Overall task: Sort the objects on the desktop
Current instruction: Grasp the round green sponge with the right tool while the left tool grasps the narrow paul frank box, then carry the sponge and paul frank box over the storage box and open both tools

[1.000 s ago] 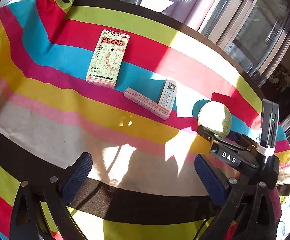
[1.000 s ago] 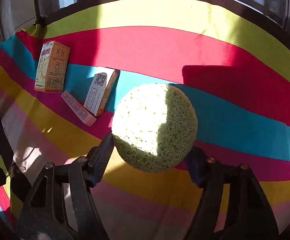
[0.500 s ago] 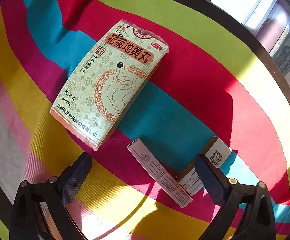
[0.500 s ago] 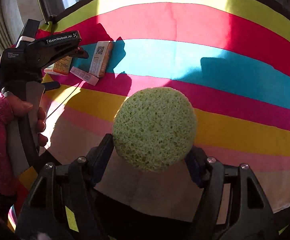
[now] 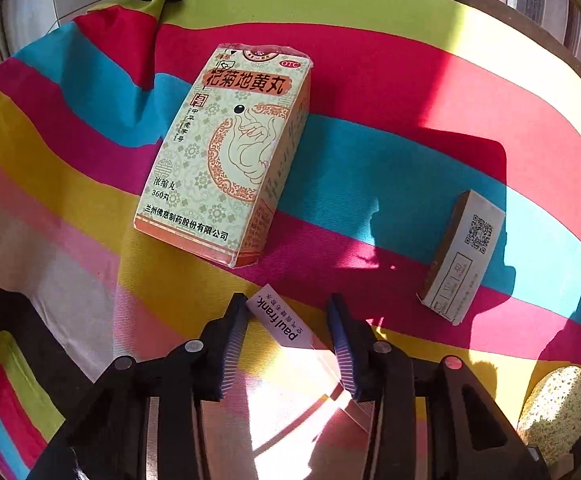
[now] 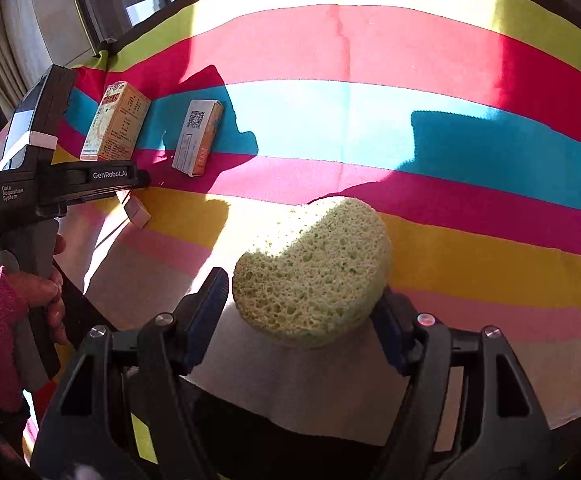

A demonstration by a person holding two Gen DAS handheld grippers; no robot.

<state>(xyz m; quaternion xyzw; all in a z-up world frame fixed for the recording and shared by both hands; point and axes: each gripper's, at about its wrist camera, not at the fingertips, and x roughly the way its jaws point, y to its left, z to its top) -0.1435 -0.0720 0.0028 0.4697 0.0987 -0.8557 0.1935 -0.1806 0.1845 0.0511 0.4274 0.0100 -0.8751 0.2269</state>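
Clearly the left gripper [image 5: 288,326] straddles the slim box [image 5: 280,322], jaws open, one pad touching: closing may skew it. Right gripper [image 6: 302,300] squeezes the sponge [image 6: 314,270] near its edge; it may pop out.

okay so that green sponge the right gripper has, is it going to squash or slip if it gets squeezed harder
The green sponge is full of open pores, so it probably compresses easily and weighs little. Its rough surface looks likely to resist slipping against the right gripper's fingers. It already looks bent out of a flat disc shape, so a harder squeeze would likely deform it more rather than damage it.
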